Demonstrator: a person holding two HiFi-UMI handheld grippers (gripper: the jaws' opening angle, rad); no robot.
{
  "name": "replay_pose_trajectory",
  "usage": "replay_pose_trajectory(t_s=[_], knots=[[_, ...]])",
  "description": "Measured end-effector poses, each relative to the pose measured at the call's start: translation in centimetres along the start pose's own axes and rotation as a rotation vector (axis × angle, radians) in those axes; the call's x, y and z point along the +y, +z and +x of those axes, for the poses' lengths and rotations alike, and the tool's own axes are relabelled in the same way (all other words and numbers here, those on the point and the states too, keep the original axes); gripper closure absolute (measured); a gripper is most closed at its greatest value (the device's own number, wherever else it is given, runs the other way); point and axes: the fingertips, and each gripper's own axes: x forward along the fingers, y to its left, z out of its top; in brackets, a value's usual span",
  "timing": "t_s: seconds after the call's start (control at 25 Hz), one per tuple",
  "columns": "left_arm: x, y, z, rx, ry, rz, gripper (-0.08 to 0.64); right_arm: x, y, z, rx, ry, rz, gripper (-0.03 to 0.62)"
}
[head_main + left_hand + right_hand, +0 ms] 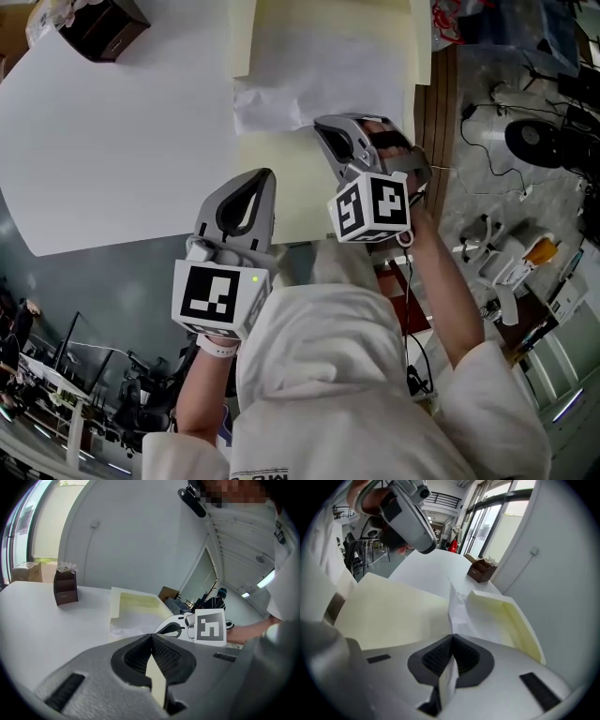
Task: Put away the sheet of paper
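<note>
Both grippers sit low in head view, just ahead of the white hood (323, 356). L gripper (151, 640): jaws pinched together on a thin cream edge, which looks like the rim of the cream flap (281, 192) spread flat btwn the two grippers. R gripper (452, 641): jaws clamped on the near edge of the sheet of paper (461, 609). R gripper is right of L and a bit further fwd; they're apart, not touching.

The sheet is white and creased. From the R jaws it runs fwd into the cream tray (524, 625), w/ most of it lying inside. One crumpled corner pokes out over the tray's near-left edge. The flap lies at the tray's near side; we can't tell if it's joined to the tray.

Both rest on the white desk (112, 150). Further back, at the desk's far-left: a dark brown box (101, 26) w/ smth white sticking out the top, well apart from the tray. Right of the desk is the floor (525, 216) w/ cables and gear.
</note>
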Motion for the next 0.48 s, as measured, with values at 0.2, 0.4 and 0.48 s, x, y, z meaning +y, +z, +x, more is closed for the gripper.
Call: replay_pose_trajectory(t_s=[0.2,0.4,0.48], knots=[[0.6,0.1,0.8,0.032,0.003,-0.028,0.535,-2.1,-1.8,0.9,0.030,-0.034,0.027,0.575],[1.3,-0.2,1.8,0.051,-0.009,-0.018,0.534,-5.4,-2.6,2.0,0.059,-0.090,0.000,0.575],[1.6,0.0,2.3,0.053,-0.013,-0.010,0.534,-6.8,-2.5,2.5,0.059,-0.110,0.008,0.575]])
